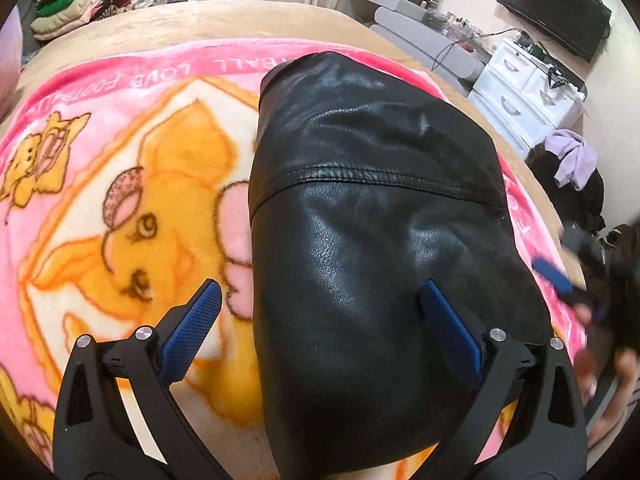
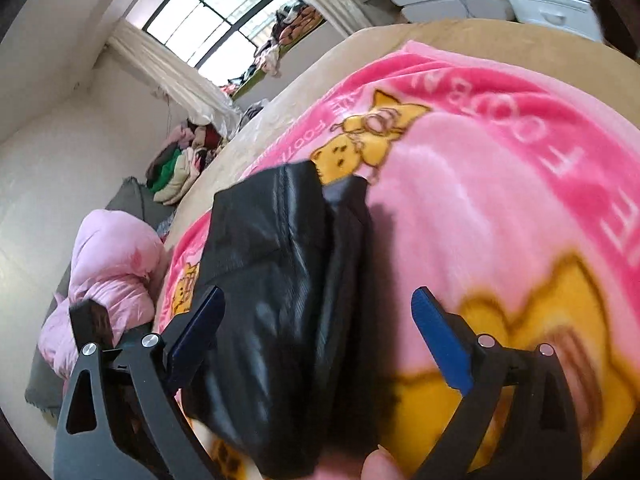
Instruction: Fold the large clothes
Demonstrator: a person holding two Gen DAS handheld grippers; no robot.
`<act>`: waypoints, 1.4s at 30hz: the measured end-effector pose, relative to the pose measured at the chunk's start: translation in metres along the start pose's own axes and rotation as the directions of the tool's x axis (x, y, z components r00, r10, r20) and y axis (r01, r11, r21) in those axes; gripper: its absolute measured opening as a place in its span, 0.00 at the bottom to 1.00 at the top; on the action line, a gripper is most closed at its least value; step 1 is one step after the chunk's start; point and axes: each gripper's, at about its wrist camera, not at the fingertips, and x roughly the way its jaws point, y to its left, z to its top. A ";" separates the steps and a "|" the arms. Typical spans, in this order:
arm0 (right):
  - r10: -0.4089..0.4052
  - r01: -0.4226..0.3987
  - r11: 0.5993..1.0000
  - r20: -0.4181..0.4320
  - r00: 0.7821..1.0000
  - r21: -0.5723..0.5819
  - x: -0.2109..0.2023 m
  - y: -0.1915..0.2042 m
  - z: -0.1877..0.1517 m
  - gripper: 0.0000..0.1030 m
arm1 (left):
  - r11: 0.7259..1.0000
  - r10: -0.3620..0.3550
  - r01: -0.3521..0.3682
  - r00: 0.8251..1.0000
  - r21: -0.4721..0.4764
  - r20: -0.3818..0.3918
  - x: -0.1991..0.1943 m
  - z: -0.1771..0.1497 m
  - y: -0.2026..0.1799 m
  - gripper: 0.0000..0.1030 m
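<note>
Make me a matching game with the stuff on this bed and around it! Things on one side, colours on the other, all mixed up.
Things:
1. leather jacket
2. cartoon blanket
3. drawer chest
4. gripper fingers

Colours:
A. white
B. blue pads
C. black
D. pink and yellow

Pairs: 1-C, 2-D, 3-A, 4-B
</note>
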 end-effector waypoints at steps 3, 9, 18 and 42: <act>-0.006 0.006 1.000 -0.019 1.000 -0.005 0.018 0.003 0.021 0.91 | 1.000 0.002 -0.002 1.000 0.017 -0.003 -0.001 -0.002 -0.003 0.91; -0.026 0.026 1.000 -0.069 0.997 0.012 0.064 -0.002 0.052 0.87 | 0.999 0.010 -0.010 1.000 0.040 0.003 -0.004 -0.004 -0.008 0.91; 0.111 -0.110 0.992 0.016 0.994 -0.055 0.059 0.022 0.055 0.16 | 0.997 0.001 -0.010 0.994 0.078 0.113 -0.029 0.020 -0.026 0.91; -0.136 0.135 0.991 -0.058 0.989 -0.018 0.092 -0.031 0.046 0.65 | 0.966 0.094 -0.098 0.995 0.240 0.026 0.022 0.012 -0.050 0.87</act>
